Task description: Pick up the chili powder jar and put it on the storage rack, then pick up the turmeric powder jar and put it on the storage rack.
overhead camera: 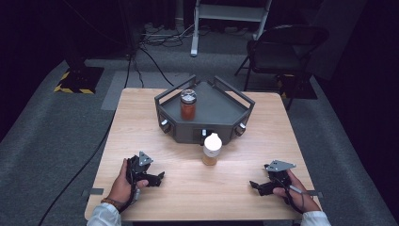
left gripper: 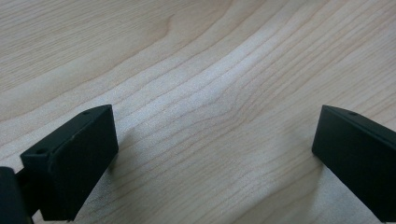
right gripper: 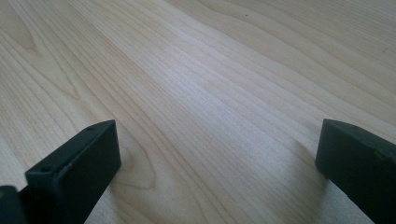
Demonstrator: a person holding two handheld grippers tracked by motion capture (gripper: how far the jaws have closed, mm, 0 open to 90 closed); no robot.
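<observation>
Jar with white lid (overhead camera: 211, 149) stands upright on the wooden table (overhead camera: 141, 136), its long axis vertical and its lid facing up, just in front of the dark tray's (overhead camera: 221, 113) near wall and roughly midway between the two grippers, well apart from both. The table is pale wood with long, flowing grain, set on grey carpet in a dim room.

Going left to right in the high view: black cables trail over the carpet at the far left, past a black-and-yellow striped base (overhead camera: 77, 80). On the near left of the table a hand holds the left gripper (overhead camera: 157, 178), low over the wood and pointed to the right. In the left gripper view its jaws are spread wide, with bare grain between them (left gripper: 215, 135). Behind, at the table's far middle, sits the angular dark tray with raised rails and knobs on its front faces; inside it, toward its left side, an amber jar (overhead camera: 188, 104) stands upright with a metallic lid. The white-lidded jar comes next, holding something pale orange. On the near right the other hand holds the right gripper (overhead camera: 254, 185), pointed left toward the table's middle; the right gripper view shows its jaws wide apart over bare wood (right gripper: 219, 140). Beyond the table's far right corner stands a dark folding chair (overhead camera: 282, 47).
</observation>
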